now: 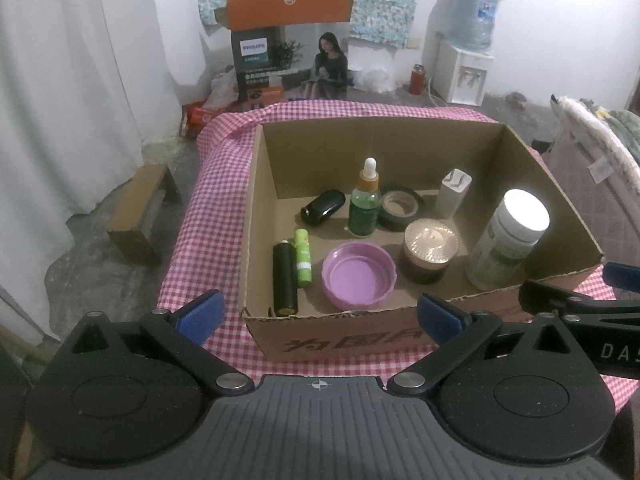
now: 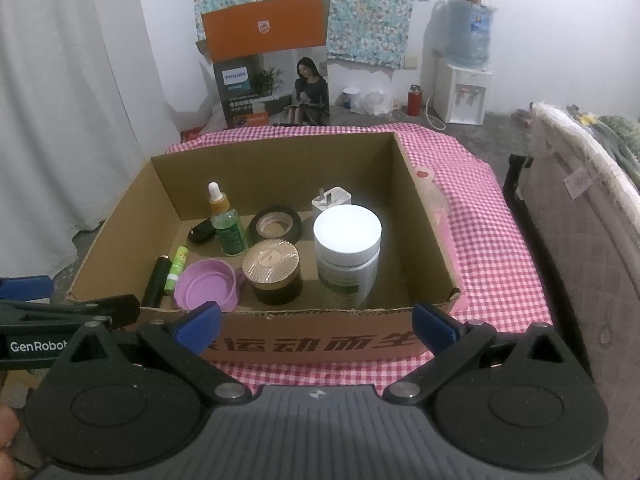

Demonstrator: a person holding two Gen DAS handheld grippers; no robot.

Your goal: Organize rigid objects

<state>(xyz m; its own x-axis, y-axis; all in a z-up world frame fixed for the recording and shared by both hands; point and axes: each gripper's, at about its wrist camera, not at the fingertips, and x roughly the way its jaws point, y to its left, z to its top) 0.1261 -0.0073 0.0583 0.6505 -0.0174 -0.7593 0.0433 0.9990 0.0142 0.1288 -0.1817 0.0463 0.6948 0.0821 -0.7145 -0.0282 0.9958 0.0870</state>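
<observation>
Cardboard box [image 1: 400,336] just beyond hand-held gripper [image 1: 320,314]

Dim, cool indoor light, from overhead by the look of the glare; blown out white on the lid of the supplement bottle [image 1: 526,212] [image 2: 346,230] in both views. Soft short shadows inside the cardboard box [image 1: 256,216] [image 2: 120,232]. Strong fisheye bending and dark vignetted corners; slightly soft and grainy throughout

We hold our left gripper [image 1: 320,316] and right gripper [image 2: 316,322] side by side, level, both with jaws spread wide and gripping nothing.
</observation>
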